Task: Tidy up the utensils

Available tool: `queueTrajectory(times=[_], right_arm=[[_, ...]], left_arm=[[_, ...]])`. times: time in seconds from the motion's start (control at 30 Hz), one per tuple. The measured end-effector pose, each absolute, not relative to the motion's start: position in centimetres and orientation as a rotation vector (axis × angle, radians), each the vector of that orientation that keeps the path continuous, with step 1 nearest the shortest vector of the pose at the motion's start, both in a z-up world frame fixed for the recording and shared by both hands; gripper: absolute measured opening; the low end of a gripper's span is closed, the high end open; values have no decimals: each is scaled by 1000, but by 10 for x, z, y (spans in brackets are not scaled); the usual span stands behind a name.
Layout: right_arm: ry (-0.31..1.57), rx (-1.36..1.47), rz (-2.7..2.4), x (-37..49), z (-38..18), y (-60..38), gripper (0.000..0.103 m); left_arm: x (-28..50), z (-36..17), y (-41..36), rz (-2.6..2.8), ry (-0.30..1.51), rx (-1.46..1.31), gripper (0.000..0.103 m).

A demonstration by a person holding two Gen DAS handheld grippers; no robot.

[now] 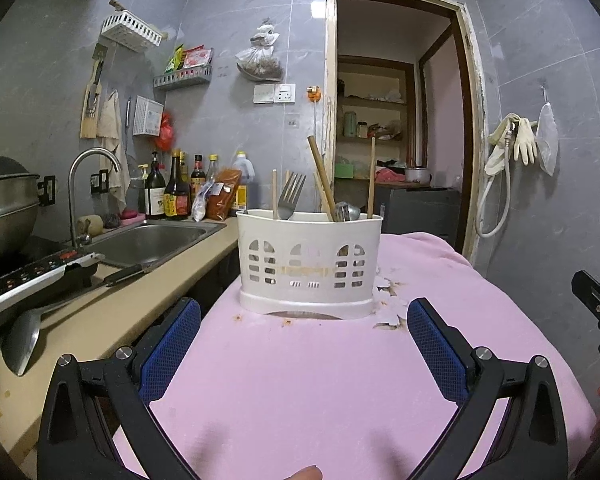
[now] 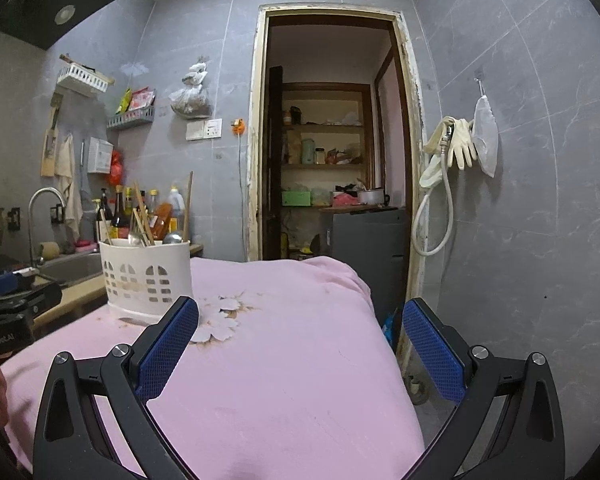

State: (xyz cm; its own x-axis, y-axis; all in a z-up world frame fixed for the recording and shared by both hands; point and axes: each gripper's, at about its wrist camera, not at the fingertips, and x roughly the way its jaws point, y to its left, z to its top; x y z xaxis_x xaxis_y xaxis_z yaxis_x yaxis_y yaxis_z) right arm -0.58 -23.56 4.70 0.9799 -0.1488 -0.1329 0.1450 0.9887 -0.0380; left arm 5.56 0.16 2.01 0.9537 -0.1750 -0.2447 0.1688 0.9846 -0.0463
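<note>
A white slotted utensil holder [image 1: 309, 265] stands on a pink cloth [image 1: 300, 380]. It holds a metal fork [image 1: 291, 196], several wooden chopsticks [image 1: 321, 174] and a metal spoon [image 1: 346, 211]. My left gripper [image 1: 304, 320] is open and empty, just in front of the holder. In the right wrist view the holder [image 2: 146, 276] stands to the left, and my right gripper [image 2: 300, 318] is open and empty over the cloth [image 2: 280, 380]. The right gripper also shows at the right edge of the left wrist view [image 1: 598, 308].
A counter on the left carries a steel sink [image 1: 152, 238], a tap [image 1: 86, 188], sauce bottles [image 1: 176, 190], a pot [image 1: 4, 200] on a cooktop, and a ladle [image 1: 24, 336]. An open doorway [image 2: 332, 140] lies behind the cloth-covered surface. Gloves and a hose [image 2: 448, 168] hang on the right wall.
</note>
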Motion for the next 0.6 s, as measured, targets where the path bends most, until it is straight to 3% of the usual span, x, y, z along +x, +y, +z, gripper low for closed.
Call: queueTrajectory(times=[0.6], right_arm=[[154, -6, -134, -7, 46, -235, 103]], left_arm=[[56, 16, 5, -168, 266, -44, 101]])
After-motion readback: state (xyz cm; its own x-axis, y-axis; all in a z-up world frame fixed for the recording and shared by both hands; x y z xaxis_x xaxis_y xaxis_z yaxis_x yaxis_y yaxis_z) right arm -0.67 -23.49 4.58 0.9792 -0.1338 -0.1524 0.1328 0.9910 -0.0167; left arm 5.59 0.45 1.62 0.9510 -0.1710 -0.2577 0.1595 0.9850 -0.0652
